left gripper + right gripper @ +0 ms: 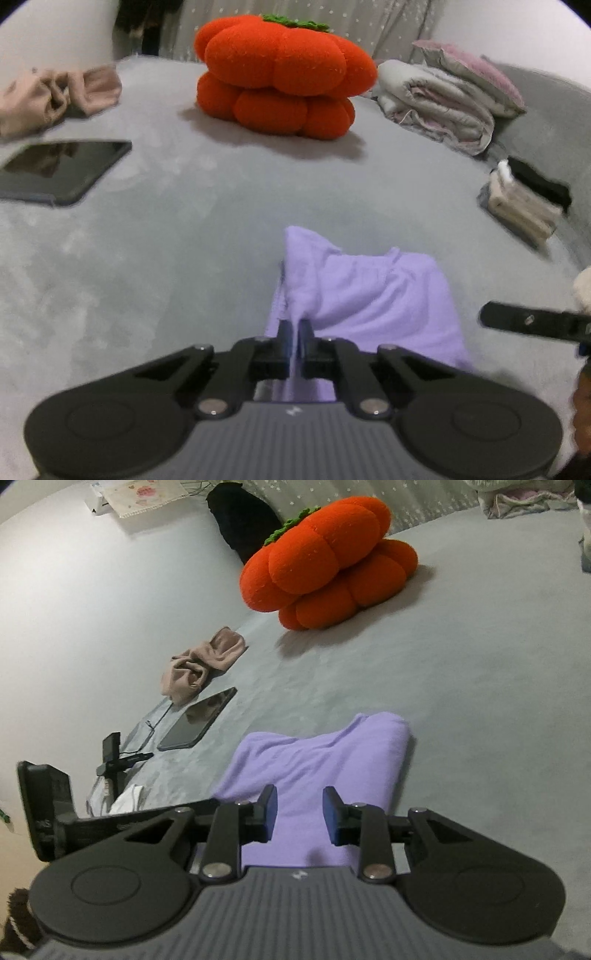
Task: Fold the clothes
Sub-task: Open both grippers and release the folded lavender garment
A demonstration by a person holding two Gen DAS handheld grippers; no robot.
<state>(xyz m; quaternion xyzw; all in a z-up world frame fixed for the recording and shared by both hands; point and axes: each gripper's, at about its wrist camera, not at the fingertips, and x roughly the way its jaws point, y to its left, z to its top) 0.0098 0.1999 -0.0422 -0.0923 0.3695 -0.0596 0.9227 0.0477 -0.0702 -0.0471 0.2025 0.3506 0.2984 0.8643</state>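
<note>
A lilac garment (pixel 373 295) lies partly folded on the grey bed cover (pixel 184 221). My left gripper (pixel 294 325) is shut on its near edge, with a pinch of cloth between the pads. In the right wrist view the same lilac garment (pixel 317 760) lies just ahead of my right gripper (pixel 300 808), which is open above its near part and holds nothing. Part of the right gripper shows at the right edge of the left wrist view (pixel 532 321).
An orange pumpkin cushion (pixel 280 74) sits at the back middle. A beige crumpled garment (pixel 55 96) and a dark tablet (pixel 59 166) lie at the left. Folded bedding (pixel 443 99) and a small stack of folded clothes (pixel 524 199) are at the right.
</note>
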